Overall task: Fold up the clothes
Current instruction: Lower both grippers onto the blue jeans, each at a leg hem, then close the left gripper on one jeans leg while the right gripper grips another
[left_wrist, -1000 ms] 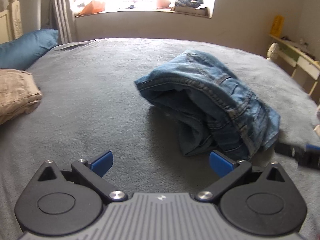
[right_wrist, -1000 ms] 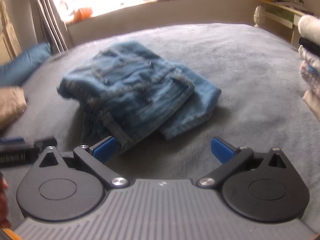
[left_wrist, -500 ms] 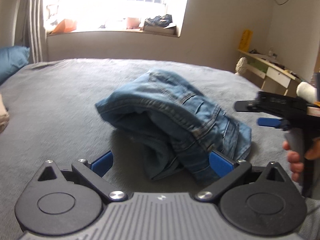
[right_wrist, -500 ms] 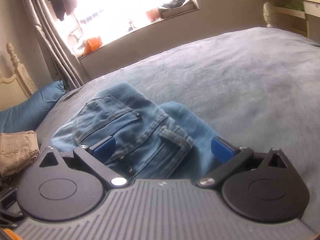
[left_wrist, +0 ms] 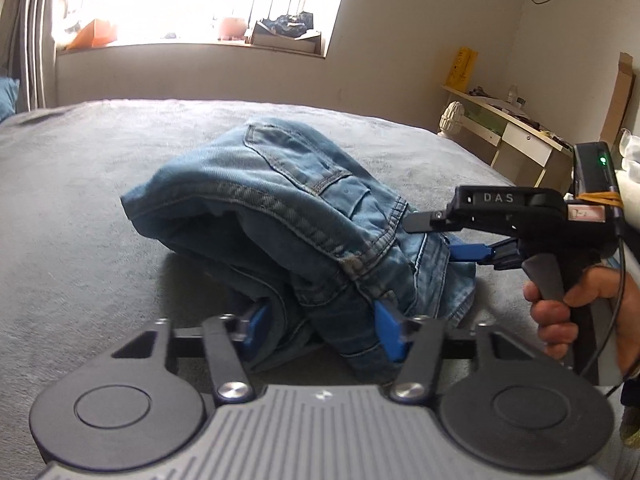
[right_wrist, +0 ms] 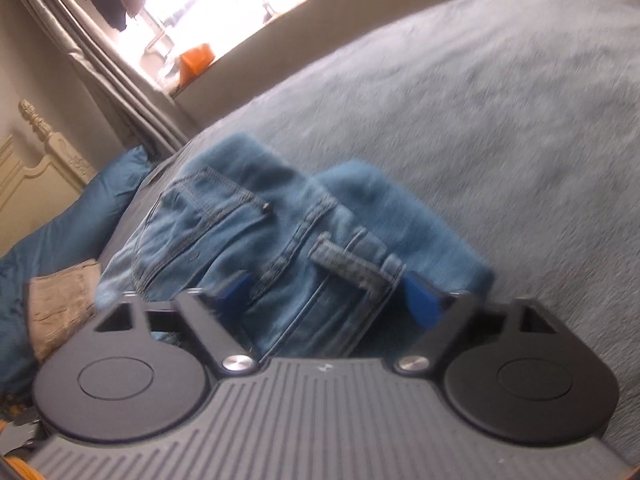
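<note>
Gripping stage: left claw [left_wrist: 320, 330] and right claw [right_wrist: 332, 300], each half-open, straddle bundled blue denim jeans [left_wrist: 296, 220] on grey bed [left_wrist: 80, 200]. Next: close, lift.

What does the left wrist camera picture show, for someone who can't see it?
A bundle of folded blue denim jeans lies on a grey blanket-covered bed, with the left tongs straddling its near edge, blue pads on either side. From the right, a hand holds the right tongs against the jeans' far side. Behind is a bright window.
</note>
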{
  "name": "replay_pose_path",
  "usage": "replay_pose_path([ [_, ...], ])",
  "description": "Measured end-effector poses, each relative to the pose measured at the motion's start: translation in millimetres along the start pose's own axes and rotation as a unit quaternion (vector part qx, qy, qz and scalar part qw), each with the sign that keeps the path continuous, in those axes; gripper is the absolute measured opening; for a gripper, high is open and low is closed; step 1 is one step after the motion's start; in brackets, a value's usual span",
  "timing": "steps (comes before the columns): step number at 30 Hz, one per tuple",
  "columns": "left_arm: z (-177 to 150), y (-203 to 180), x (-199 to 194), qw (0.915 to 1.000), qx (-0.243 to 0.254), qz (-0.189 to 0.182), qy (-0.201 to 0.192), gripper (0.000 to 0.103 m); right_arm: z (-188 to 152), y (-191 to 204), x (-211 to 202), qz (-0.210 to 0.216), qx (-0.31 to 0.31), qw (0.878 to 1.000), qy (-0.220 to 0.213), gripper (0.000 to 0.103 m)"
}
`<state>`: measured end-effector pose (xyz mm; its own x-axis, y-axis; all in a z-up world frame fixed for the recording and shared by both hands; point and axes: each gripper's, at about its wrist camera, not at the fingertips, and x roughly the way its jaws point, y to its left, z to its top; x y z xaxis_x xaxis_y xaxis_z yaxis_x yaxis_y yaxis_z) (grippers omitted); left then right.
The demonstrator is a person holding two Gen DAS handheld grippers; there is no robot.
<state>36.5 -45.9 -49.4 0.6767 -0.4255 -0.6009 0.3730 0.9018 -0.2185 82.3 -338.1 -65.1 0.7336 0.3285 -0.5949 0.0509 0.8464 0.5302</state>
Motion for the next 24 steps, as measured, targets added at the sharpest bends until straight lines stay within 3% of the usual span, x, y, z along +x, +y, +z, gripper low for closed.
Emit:
replay_pose_path([
  [2, 1, 2, 2, 1.0, -0.008, -0.006, 0.001, 0.044, -1, -3, 0, 0.002, 0.008, 1.0, 0.005, 0.058],
  [5, 1, 4, 5, 0.9998, -0.014, -0.014, 0.001, 0.039, -3, -11, 2, 0.01, 0.03, 0.999, 0.009, 0.051],
  [9, 0, 3, 5, 0.9998, -0.014, -0.014, -0.001, 0.038, -2, -18, 3, 0.024, 0.059, 0.998, 0.011, 0.039],
  [13, 1, 4, 3, 0.9998, -0.015, -0.01, -0.003, 0.038, -3, -11, -7, 0.082, 0.063, 0.995, 0.006, 0.022],
  [16, 1, 5, 3, 0.9997, -0.022, -0.008, -0.003, 0.038, -4, 0, -10, 0.111, 0.042, 0.993, 0.008, 0.022],
  [19, 1, 6, 3, 0.9995, -0.03, -0.006, -0.001, 0.038, -4, 7, -5, 0.1, 0.028, 0.994, 0.018, 0.022],
  [24, 2, 6, -1, 0.9994, -0.033, -0.001, -0.003, 0.038, 2, -10, -10, 0.083, 0.083, 0.993, -0.008, 0.023],
])
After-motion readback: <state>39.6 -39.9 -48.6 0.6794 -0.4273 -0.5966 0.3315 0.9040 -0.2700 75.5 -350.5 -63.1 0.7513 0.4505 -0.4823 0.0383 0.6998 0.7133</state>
